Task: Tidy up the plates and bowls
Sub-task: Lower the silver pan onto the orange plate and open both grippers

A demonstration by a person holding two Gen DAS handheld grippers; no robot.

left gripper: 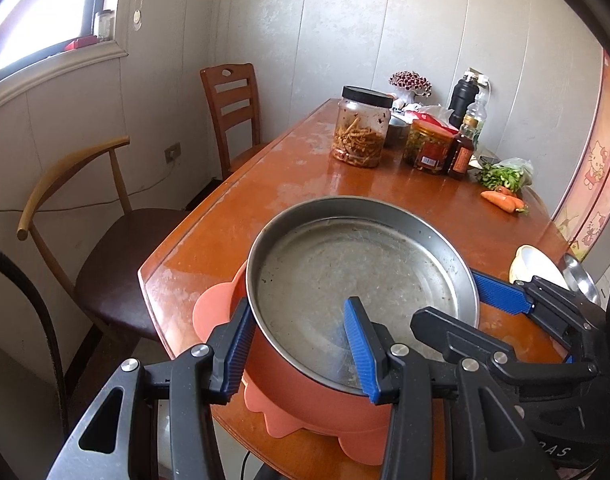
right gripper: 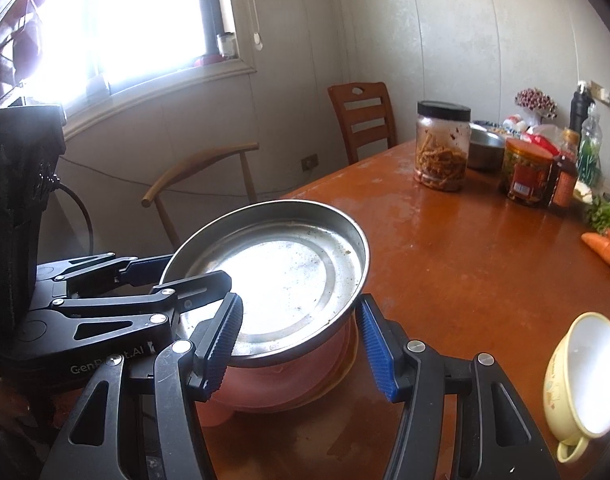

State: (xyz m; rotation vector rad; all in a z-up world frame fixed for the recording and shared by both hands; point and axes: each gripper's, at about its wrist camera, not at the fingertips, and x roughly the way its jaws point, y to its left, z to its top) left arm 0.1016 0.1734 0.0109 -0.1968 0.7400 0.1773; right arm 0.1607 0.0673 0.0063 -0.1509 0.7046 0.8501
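A shallow steel pan point(left gripper: 345, 276) point(right gripper: 289, 276) sits nested in a pink bowl point(left gripper: 305, 384) point(right gripper: 281, 384), which stands on a pink scalloped base point(left gripper: 213, 312) at the table's near corner. My left gripper point(left gripper: 299, 350) point(right gripper: 185, 276) is shut across the stack's near wall, one blue pad outside the pink bowl and the other inside the pan. On the opposite side my right gripper point(right gripper: 301, 332) point(left gripper: 445, 298) clamps the pan's rim, one finger inside and one outside. Whether the stack rests on the table or hangs just above it I cannot tell.
A cream bowl point(right gripper: 585, 376) point(left gripper: 533, 264) with a handle lies tilted at the right, beside a steel dish point(left gripper: 581, 280). Jars point(left gripper: 361, 132), bottles point(left gripper: 463, 148), greens and carrots point(left gripper: 503, 200) crowd the wooden table's point(left gripper: 289, 184) far end. Two chairs point(left gripper: 105, 232) stand to the left.
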